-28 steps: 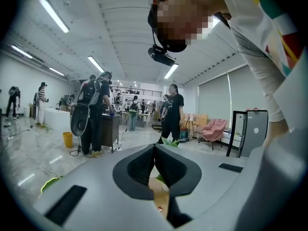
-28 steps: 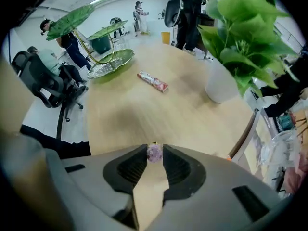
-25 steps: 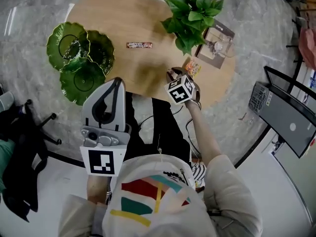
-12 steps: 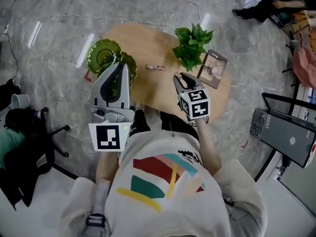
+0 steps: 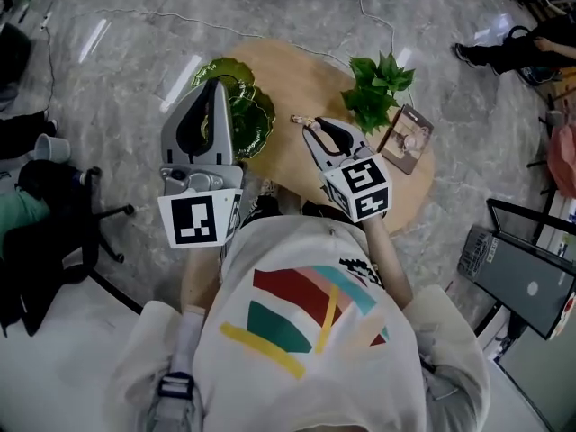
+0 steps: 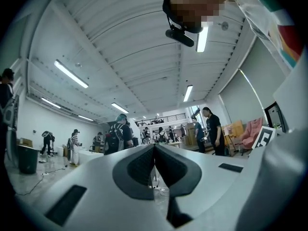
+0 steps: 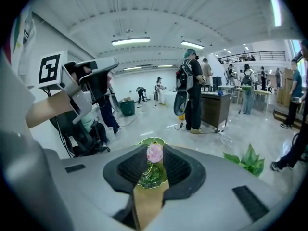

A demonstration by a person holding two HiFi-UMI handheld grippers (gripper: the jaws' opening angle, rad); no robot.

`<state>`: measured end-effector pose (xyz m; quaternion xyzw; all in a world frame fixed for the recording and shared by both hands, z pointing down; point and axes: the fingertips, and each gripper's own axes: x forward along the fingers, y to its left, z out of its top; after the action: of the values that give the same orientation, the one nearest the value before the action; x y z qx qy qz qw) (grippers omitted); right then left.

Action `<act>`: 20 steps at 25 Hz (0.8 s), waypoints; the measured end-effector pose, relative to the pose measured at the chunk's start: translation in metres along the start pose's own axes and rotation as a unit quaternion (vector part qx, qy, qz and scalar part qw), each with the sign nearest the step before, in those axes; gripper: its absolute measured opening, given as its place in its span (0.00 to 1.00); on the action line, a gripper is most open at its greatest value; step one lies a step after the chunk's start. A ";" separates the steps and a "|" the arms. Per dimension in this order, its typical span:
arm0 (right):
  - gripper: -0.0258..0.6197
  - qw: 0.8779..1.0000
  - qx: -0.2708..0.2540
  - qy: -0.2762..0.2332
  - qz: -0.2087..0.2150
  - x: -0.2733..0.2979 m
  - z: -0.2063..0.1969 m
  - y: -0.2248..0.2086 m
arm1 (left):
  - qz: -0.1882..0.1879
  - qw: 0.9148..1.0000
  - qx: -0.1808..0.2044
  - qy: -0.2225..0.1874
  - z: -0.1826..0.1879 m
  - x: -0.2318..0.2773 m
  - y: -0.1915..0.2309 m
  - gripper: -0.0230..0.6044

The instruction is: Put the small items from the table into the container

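Where the dark ribbed pads of the right gripper point(image 7: 154, 150) narrow towards their tips, a small pink sweet point(image 7: 154, 153) is pinched between them, the jaws partly closed and grasping it. The sweet is round, pale pink with a lighter mottling, and sits upright in the gap. Through the slit below it show the green dish point(image 7: 152, 176) and the pale wood of the table point(image 7: 146, 207).

In the head view this gripper is held above the table, pointing down and away from the person; the sweet is too small to make out there. The dish is glossy green glass with scalloped, leaf-like lobes and sits on the left part of the table. A small wrapped bar point(image 5: 298, 119) lies on the wood just beyond the right gripper's tips, between the dish and a leafy plant point(image 5: 378, 88). A booklet point(image 5: 409, 139) lies just beside the plant.

The left gripper point(image 6: 154, 150) is raised at the person's left. Its pads are pressed together with nothing between them, and it points out across the room.
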<state>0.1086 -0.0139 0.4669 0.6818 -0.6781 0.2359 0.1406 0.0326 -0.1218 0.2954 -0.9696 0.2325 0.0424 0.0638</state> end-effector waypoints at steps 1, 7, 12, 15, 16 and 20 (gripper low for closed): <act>0.21 1.000 -0.011 -0.001 0.010 0.004 0.005 0.007 | 0.008 1.000 -0.001 0.000 0.000 -0.004 0.005 0.05; 0.21 0.994 -0.081 0.021 0.066 0.039 0.013 0.049 | 0.058 0.998 0.000 0.014 -0.006 -0.032 0.036 0.05; 0.21 0.979 -0.163 0.069 0.097 0.084 -0.005 0.076 | 0.114 0.993 -0.003 0.024 -0.014 -0.063 0.068 0.05; 0.21 0.964 -0.224 0.098 0.104 0.115 -0.020 0.085 | 0.150 0.988 -0.007 0.030 -0.017 -0.087 0.085 0.05; 0.21 0.957 -0.242 0.110 0.113 0.124 -0.026 0.090 | 0.163 0.986 -0.006 0.031 -0.018 -0.095 0.090 0.05; 0.21 0.935 -0.287 0.156 0.136 0.152 -0.053 0.106 | 0.204 0.978 -0.004 0.040 -0.021 -0.123 0.107 0.05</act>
<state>-0.0077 -0.1217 0.5762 0.4685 -0.7729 0.1514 0.4004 -0.1241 -0.1643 0.3189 -0.9028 0.4279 0.0162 0.0407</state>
